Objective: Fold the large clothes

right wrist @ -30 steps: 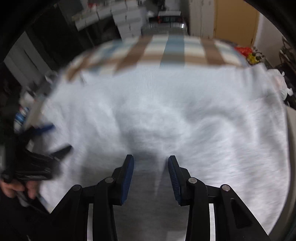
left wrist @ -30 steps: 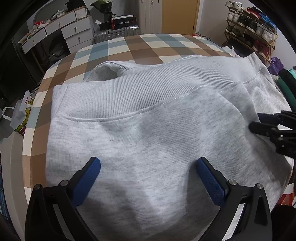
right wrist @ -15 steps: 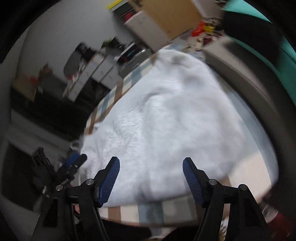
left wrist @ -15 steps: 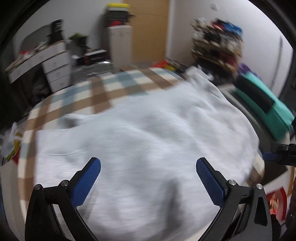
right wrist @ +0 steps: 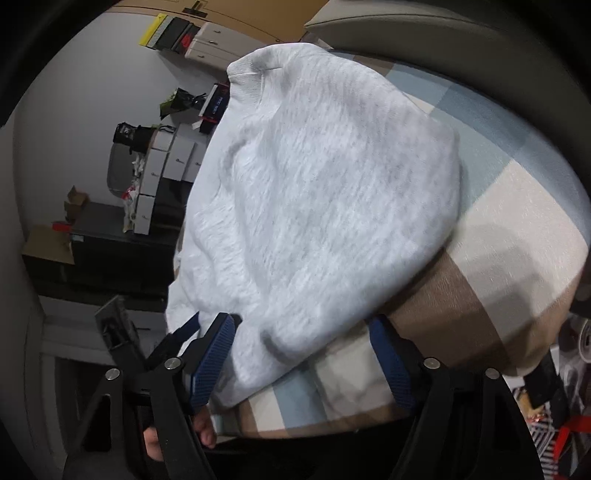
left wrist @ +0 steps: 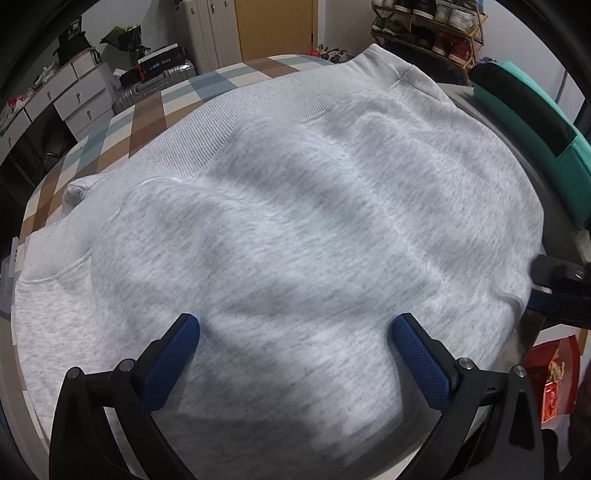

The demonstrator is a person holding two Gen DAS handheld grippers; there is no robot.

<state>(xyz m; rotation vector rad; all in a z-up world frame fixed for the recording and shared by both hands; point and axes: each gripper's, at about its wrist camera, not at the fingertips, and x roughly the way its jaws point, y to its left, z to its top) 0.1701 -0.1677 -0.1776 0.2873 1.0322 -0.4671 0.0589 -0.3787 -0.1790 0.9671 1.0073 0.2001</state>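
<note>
While the checked surface [left wrist: 122, 129] of brown, blue and cream squares fills most of both views, whether it is a bed or a table cannot be told from here. Over it lies the grey sweatshirt [left wrist: 295, 229], folded into a broad thick pad; in the left wrist view it spreads from about 9 o'clock to 3 o'clock, with its ribbed hem band running from 9 o'clock up toward 1 o'clock. In the right wrist view the same garment [right wrist: 325, 192] sits at the centre, one rounded corner hanging toward 6 o'clock, and bare checked cloth shows from 2 o'clock round to 5 o'clock.

At 3 o'clock in the left wrist view a teal cushion [left wrist: 543, 122] rests beside the sweatshirt, and a shoe rack [left wrist: 428, 29] stands at 1 o'clock. White drawers [left wrist: 70, 96] and a silver suitcase [left wrist: 155, 85] sit near 10 to 11 o'clock.

Left tool [left wrist: 295, 354]: its blue pads stand wide apart above the fabric, with nothing pinched between them. Right tool [right wrist: 303, 354]: its jaws have just been opening and now stand apart, the sweatshirt's corner lying between the pads but not pressed by them. The left tool's tip also shows in the right wrist view near 8 o'clock.
</note>
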